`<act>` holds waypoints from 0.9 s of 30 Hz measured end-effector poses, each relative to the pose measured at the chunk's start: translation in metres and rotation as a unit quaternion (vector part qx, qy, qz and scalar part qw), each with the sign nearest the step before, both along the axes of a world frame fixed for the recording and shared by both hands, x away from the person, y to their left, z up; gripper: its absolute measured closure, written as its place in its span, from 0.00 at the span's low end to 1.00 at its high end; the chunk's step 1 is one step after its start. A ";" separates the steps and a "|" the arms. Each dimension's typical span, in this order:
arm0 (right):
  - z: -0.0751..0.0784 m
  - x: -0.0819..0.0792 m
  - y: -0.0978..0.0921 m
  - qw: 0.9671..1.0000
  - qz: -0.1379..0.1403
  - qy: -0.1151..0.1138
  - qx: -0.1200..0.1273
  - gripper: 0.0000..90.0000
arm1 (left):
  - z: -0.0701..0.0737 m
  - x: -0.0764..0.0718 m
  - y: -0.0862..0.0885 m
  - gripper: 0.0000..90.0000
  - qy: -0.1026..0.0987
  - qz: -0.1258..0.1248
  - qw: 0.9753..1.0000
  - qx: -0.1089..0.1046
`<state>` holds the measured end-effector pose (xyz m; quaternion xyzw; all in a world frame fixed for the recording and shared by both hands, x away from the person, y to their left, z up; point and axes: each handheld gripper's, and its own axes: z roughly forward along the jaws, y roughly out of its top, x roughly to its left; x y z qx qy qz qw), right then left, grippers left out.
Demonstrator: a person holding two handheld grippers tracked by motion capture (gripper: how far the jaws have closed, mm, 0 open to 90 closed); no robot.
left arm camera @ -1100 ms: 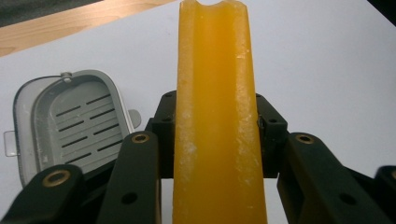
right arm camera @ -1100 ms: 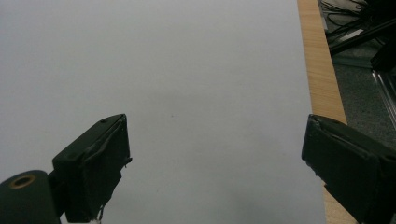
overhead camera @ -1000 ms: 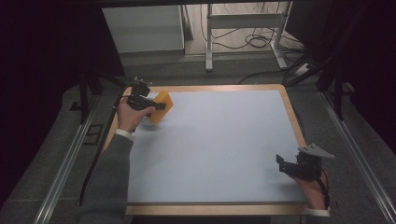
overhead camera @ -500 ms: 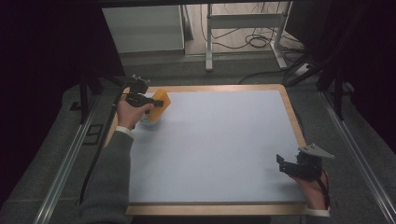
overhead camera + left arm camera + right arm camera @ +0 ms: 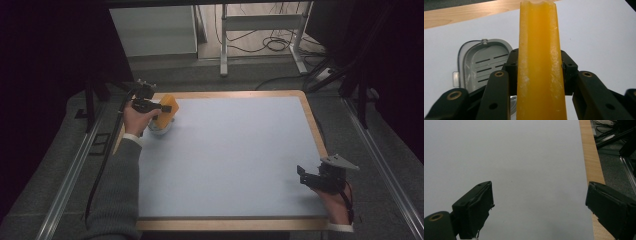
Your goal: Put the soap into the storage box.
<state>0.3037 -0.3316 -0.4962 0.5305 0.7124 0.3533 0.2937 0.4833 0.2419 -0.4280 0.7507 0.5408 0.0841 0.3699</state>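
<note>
A: While the left gripper (image 5: pixel 161 107) sits at the table's (image 5: pixel 240 155) far left corner, what's clamped in it?

B: An orange sponge-like slab (image 5: pixel 539 62), pinched on its two broad faces. In the left gripper view its long axis runs straight up along the jaws, well past their tips.

A: And that grey thing behind it?

B: A grey plastic lid or tray with slots (image 5: pixel 480 63), lying flat on the table just beyond the jaws and to their left in that view. I'd judge the slab has to go that way, so the left hand (image 5: pixel 136 117) is far nearer.

A: The right gripper (image 5: pixel 312 179)?

B: Near right corner, well apart from all that, jaws spread wide on nothing but bare tabletop
</note>
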 end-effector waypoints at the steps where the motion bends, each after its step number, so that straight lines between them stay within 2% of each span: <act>1: 0.000 0.000 0.000 1.000 -0.001 -0.001 0.000 0.09 | 0.000 0.000 0.001 0.68 0.002 0.002 1.000 -0.002; 10: 0.000 0.000 0.000 1.000 0.000 0.002 0.000 0.09 | -0.007 0.005 0.007 0.68 0.005 0.016 1.000 -0.003; 16: -0.001 0.000 0.000 1.000 0.002 0.001 0.001 0.09 | -0.013 0.009 0.008 0.68 0.017 0.017 1.000 -0.003; 27: -0.001 0.000 -0.001 1.000 0.001 0.001 0.000 0.09 | -0.015 0.014 0.016 0.68 0.014 0.044 0.999 -0.007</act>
